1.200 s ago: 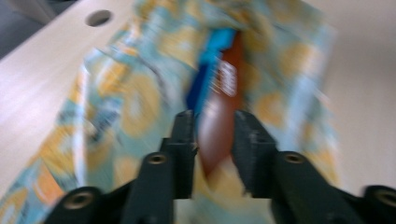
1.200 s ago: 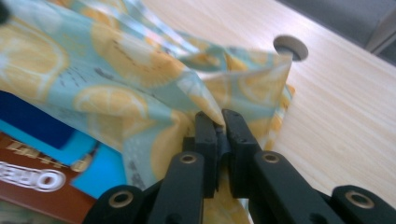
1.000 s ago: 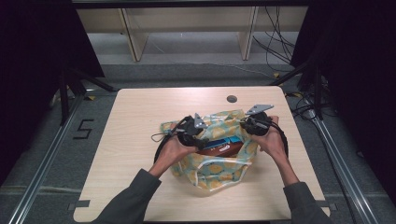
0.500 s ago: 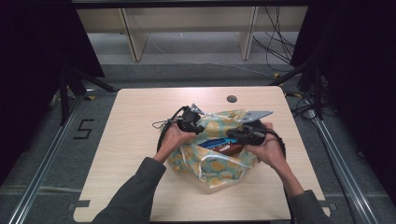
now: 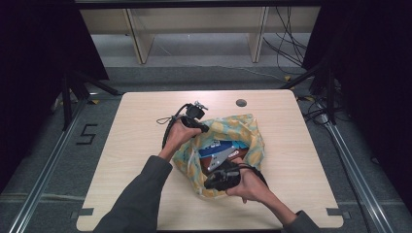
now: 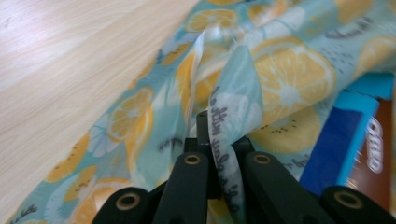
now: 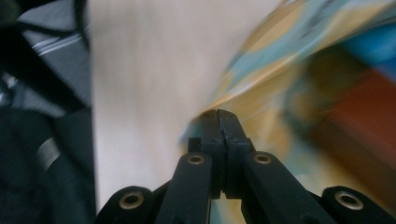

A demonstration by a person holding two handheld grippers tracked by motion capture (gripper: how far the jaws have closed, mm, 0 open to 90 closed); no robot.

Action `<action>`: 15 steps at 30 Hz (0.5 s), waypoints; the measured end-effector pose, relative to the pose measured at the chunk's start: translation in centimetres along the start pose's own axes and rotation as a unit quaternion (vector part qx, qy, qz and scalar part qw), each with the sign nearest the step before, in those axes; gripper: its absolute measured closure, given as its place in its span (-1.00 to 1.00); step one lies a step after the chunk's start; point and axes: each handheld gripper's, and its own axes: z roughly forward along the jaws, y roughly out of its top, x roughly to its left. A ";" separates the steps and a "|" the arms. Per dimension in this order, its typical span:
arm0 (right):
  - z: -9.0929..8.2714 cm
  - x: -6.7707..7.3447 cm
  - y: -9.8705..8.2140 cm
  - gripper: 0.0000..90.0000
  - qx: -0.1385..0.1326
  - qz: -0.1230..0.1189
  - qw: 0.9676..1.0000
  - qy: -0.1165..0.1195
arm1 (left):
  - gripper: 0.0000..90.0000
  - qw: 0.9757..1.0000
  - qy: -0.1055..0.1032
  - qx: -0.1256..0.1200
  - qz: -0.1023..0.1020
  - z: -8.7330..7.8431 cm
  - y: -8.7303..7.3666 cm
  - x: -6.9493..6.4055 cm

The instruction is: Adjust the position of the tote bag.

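Note:
A cloth bag (image 5: 243,128) printed with lemon slices lies open in the middle of the table (image 5: 145,121). A blue snack box (image 5: 218,148) and a brown pack lie inside it. My left gripper (image 5: 203,128) is at the bag's far-left rim. In the left gripper view the left gripper (image 6: 217,140) is shut on a fold of the bag (image 6: 289,79), with the blue box (image 6: 341,140) to the right. My right gripper (image 5: 209,184) is at the bag's near edge. In the blurred right gripper view the right gripper (image 7: 218,114) is shut against the bag's edge (image 7: 280,46); no cloth shows between the jaws.
A round cable hole (image 5: 241,103) sits near the table's far edge. Wooden shelving (image 5: 194,29) stands behind the table, and cables trail on the floor at the back right. Bare tabletop (image 5: 301,160) lies to the right of the bag and to its left.
My right gripper has swung from the bag's right rim round to its near edge. The left gripper has shifted slightly away with the rim, and the bag has bunched up.

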 end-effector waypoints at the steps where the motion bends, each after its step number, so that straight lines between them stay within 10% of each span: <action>1: 0.5 0.1 -0.2 1.00 0.001 -0.004 1.000 0.017 | 0.98 1.000 0.001 0.008 -0.002 0.1 -0.1 0.7; 7: 1.8 0.8 -0.5 1.00 0.023 -0.007 0.999 0.030 | 0.97 0.998 -0.006 -0.011 -0.067 1.2 -0.7 2.4; 10: -0.4 0.7 0.3 1.00 -0.018 -0.007 1.000 0.018 | 0.96 0.998 -0.007 -0.012 -0.056 1.0 -0.6 2.3; 13: -4.2 -0.2 1.5 1.00 -0.082 -0.030 0.995 -0.047 | 0.96 0.999 -0.007 -0.009 -0.050 0.9 -0.5 2.2; 15: -6.6 -1.5 2.0 1.00 -0.092 -0.030 0.986 -0.137 | 0.95 0.999 -0.004 -0.006 -0.051 1.0 -0.5 2.3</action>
